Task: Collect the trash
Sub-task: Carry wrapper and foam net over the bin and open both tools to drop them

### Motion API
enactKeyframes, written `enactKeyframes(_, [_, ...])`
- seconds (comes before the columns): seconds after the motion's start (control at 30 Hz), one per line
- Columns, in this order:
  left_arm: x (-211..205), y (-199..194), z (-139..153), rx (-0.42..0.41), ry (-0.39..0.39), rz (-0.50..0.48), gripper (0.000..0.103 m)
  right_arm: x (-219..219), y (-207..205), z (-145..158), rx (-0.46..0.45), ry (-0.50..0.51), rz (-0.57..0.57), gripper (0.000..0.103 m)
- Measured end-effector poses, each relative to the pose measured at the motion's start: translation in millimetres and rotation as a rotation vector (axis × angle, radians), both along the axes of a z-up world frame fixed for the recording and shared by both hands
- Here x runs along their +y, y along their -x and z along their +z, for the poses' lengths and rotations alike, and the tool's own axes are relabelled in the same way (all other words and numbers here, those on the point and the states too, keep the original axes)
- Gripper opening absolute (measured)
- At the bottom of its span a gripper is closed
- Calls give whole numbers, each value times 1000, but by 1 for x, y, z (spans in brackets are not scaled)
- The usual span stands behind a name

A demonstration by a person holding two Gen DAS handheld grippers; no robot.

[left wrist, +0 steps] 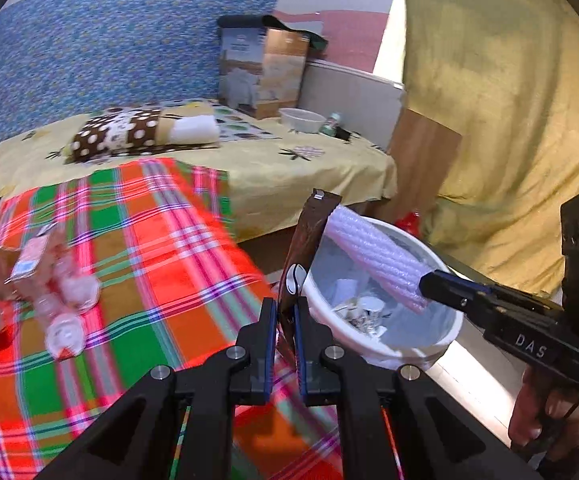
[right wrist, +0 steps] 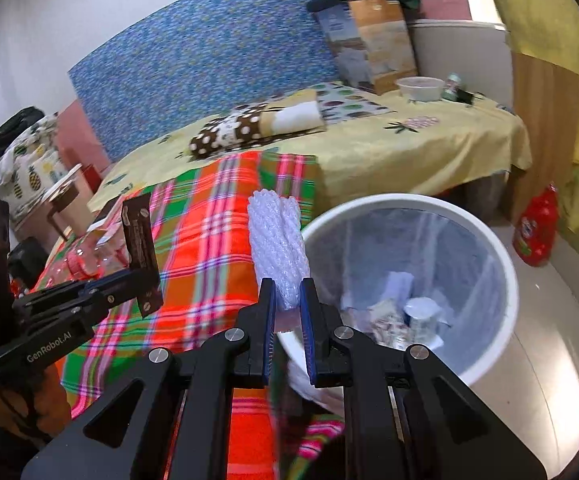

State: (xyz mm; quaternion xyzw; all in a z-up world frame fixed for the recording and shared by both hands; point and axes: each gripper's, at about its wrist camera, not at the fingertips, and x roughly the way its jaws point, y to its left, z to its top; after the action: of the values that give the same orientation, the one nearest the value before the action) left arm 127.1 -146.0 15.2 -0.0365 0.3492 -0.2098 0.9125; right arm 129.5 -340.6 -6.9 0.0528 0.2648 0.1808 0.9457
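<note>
From the left gripper's camera, the white bin stands on the floor just beside the corner of the plaid blanket, and it already holds some rubbish: crumpled paper and what looks like a small cup lie at its bottom. So part of the collecting is done. The left gripper has its tongs clamped on the lower end of a brown wrapper, which stands upright at the bin's near rim, not yet over the opening. The right gripper reaches in from the far side of the bin, closed on the end of a white foam net sleeve that slants above the bin's mouth. Well away from the bin, on the blanket, crushed clear plastic bottles and some packaging wait, so I judge the job is perhaps half finished.

From the right gripper's camera, the right gripper pinches the foam sleeve at its base; the sleeve stands upright just beside the bin's rim, on the blanket side. The gripper points forward and somewhat down, toward the bin. The left gripper sits further from the bin, over the blanket, holding the wrapper upright. Both pieces look ready to drop in once they are over the opening.
</note>
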Motion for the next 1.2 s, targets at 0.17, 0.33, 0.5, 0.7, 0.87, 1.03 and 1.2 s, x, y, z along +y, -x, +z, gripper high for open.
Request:
enactKeyframes(0.17, [-28, -9, -3, 6, 0, -55, 8, -18, 1, -5, 13, -8, -45, 14])
enactKeyframes(0.33, [-54, -16, -9, 22, 1, -104, 8, -33, 1, -11, 33, -13, -85, 14])
enactKeyframes(0.5, [-73, -25, -22, 49, -6, -132, 8, -45, 0, -19, 61, -16, -113, 15])
enactKeyframes(0.7, [-87, -37, -36, 86, 0, -152, 9, -53, -4, -23, 87, -19, -131, 15])
enactKeyframes(0.87, [-92, -46, -41, 89, 8, -159, 9, -58, -10, -27, 106, -25, -137, 17])
enactKeyframes(1.03, [-94, -51, -43, 91, 22, -158, 9, -59, -12, -32, 123, -26, -140, 22])
enactKeyframes(1.2, [-93, -51, -44, 95, 40, -153, 28, -62, -13, -31, 120, -39, -148, 43])
